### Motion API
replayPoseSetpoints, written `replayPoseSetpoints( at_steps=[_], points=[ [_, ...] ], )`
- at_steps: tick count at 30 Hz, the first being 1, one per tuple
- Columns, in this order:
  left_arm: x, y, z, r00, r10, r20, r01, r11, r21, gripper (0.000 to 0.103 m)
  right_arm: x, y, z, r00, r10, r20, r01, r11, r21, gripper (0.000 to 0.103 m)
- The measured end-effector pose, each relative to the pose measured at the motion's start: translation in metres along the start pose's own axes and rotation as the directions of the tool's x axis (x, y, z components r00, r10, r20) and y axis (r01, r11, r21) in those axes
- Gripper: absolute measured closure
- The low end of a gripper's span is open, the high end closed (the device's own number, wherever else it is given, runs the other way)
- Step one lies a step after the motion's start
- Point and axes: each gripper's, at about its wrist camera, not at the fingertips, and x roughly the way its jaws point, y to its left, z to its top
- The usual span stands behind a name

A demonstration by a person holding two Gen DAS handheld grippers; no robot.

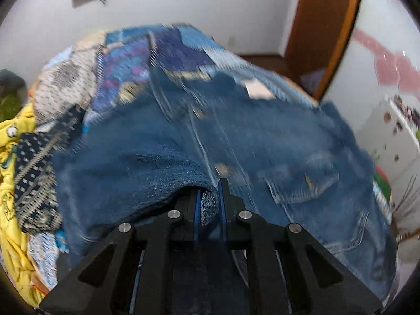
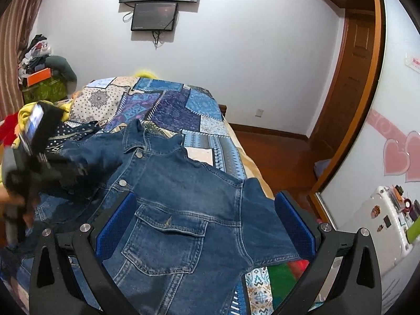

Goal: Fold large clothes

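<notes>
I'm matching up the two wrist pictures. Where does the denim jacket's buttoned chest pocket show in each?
Left wrist view: chest pocket lies right of centre, blurred, just right of the left tongs, which pinch a fold of the denim jacket.
Right wrist view: chest pocket sits low centre, between the open right tongs.
Shared landmark: the patchwork bedspread.

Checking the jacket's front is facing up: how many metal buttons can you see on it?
2 on the denim jacket: one button at the collar, another button lower on the placket. More may be hidden under folds.
</notes>
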Motion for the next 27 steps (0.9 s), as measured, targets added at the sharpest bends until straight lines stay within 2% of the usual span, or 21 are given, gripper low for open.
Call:
replayPoseSetpoints(
  at_steps=[5, 7, 9, 11, 13, 15, 19, 22, 26, 27],
  points=[
    [0.013, 0.0, -0.015, 0.996, -0.06, -0.068, 0.056, 0.997, -0.056, 0.089, 0.002, -0.001, -0.002, 1.0, 0.01, -0.009, -0.01, 1.0, 0.009, 0.0],
    [0.007, 0.009, -0.018, 0.994, -0.088, -0.071, 0.08, 0.991, -0.106, 0.08, 0.004, 0.002, -0.003, 1.0, 0.016, -0.012, -0.016, 1.0, 0.008, 0.0],
    [-0.001, 0.017, -0.021, 0.994, -0.089, -0.063, 0.079, 0.986, -0.147, 0.054, 0.005, 0.003, -0.003, 1.0, 0.02, -0.015, -0.02, 1.0, 0.006, 0.0],
    [-0.014, 0.03, -0.023, 0.996, -0.09, -0.028, 0.083, 0.979, -0.185, 0.042, 0.008, 0.006, -0.003, 1.0, 0.014, -0.019, -0.014, 1.0, 0.004, 0.0],
    [-0.026, 0.041, -0.025, 0.996, -0.092, 0.011, 0.092, 0.97, -0.223, 0.037, 0.011, 0.007, -0.003, 1.0, 0.016, -0.025, -0.015, 1.0, 0.005, 0.0],
    [-0.037, 0.057, -0.028, 0.996, -0.088, 0.033, 0.094, 0.954, -0.284, 0.026, 0.013, 0.008, -0.003, 0.999, 0.024, -0.029, -0.023, 1.0, 0.01, 0.0],
    [-0.048, 0.091, -0.038, 0.995, -0.084, 0.044, 0.095, 0.914, -0.394, 0.019, 0.017, 0.009, -0.004, 0.998, 0.042, -0.038, -0.041, 0.999, 0.016, 0.0],
    [-0.041, 0.119, -0.052, 0.989, -0.15, 0.017, 0.139, 0.855, -0.5, 0.019, 0.022, 0.01, -0.005, 0.998, 0.037, -0.05, -0.036, 0.999, 0.015, 0.0],
    [-0.024, 0.15, -0.075, 0.952, -0.298, 0.062, 0.265, 0.709, -0.654, 0.019, 0.027, 0.007, -0.007, 0.996, 0.046, -0.07, -0.044, 0.999, 0.031, 0.0],
    [-0.021, 0.155, -0.078, 0.947, -0.313, 0.072, 0.278, 0.687, -0.672, 0.019, 0.028, 0.006, -0.009, 0.996, 0.047, -0.074, -0.045, 0.998, 0.033, 0.0]
  ],
)
